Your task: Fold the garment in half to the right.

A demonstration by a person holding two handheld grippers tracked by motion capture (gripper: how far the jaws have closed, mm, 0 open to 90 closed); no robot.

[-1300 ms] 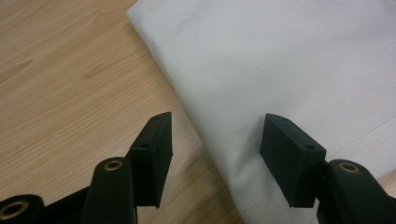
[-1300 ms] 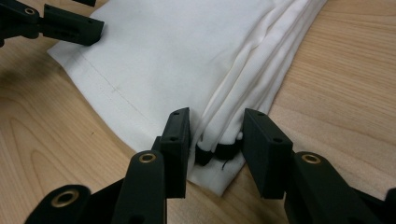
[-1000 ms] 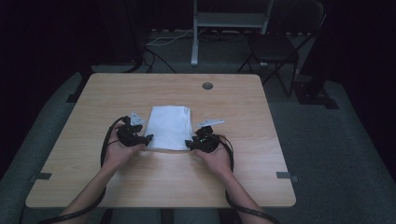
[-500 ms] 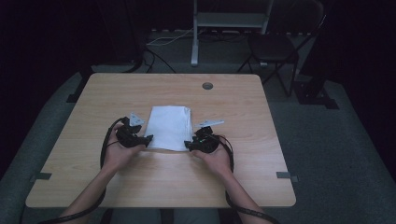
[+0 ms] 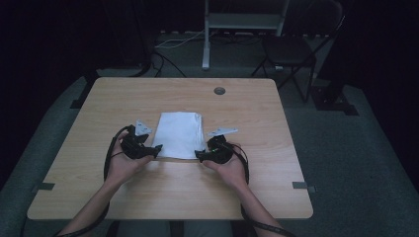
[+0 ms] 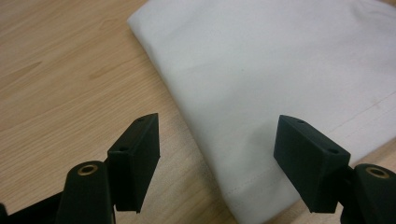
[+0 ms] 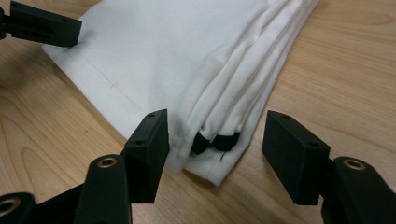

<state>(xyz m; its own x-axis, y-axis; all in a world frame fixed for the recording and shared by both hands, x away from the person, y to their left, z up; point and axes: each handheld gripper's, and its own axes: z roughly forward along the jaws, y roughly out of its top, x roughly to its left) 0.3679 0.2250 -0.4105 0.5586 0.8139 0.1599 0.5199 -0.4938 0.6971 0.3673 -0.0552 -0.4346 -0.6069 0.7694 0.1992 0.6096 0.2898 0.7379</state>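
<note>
Nothing moved; folded cloth (image 5: 179, 134) near corners between wide jaws of left gripper (image 6: 217, 154), right gripper (image 7: 215, 149).

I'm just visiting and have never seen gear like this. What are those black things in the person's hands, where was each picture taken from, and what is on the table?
No robot here: a person holds a hand-held gripper in each hand, a kind of tongs with two black fingers. The high view looks down from above the person's side onto a wooden table. There the left gripper and the right gripper sit at the near corners of a folded white cloth. The other two pictures come from small cameras riding on each gripper, looking along its fingers. In the left gripper view the fingers stand apart, open over a corner of the cloth. In the right gripper view the fingers are also open, either side of the cloth's layered edge, where something small and black peeks out. Nothing is held.
</note>
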